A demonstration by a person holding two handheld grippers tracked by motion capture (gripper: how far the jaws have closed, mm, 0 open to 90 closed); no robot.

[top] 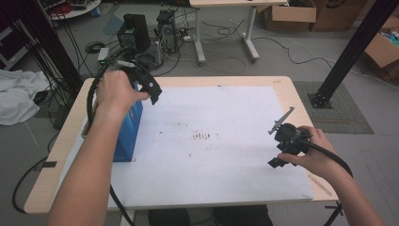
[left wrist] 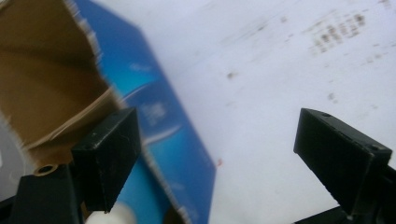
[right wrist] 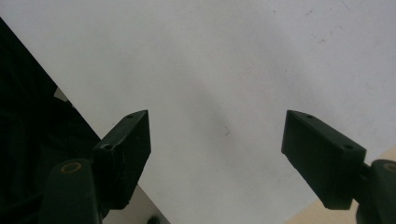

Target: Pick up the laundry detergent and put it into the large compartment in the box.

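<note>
Now the left gripper (top: 149, 89) hovers just above the top of the tall blue cardboard box (top: 127, 129), jaws wide with nothing between them; in the left gripper view the box's torn open brown flap (left wrist: 51, 79) sits beside one jaw, not pinched. The box stands upright by the left edge of the white sheet (top: 221, 141) that covers the light wooden counter (top: 282, 84). The right gripper (top: 282, 141) rests low, well to the right of the box and near the sheet's right edge, jaws wide and empty too.

Step, as I judge it: box just let go, or about to be regripped at its rim. Next move calls for lining a jaw on each side of the box wall before closing, or the box may tip.

Sheet is smudged with dark marks right of the box. Beyond the box: grey floor, loose cables, computer towers (top: 136, 30), a second desk, cardboard cartons (top: 289, 14), black frame post (top: 350, 52).
</note>
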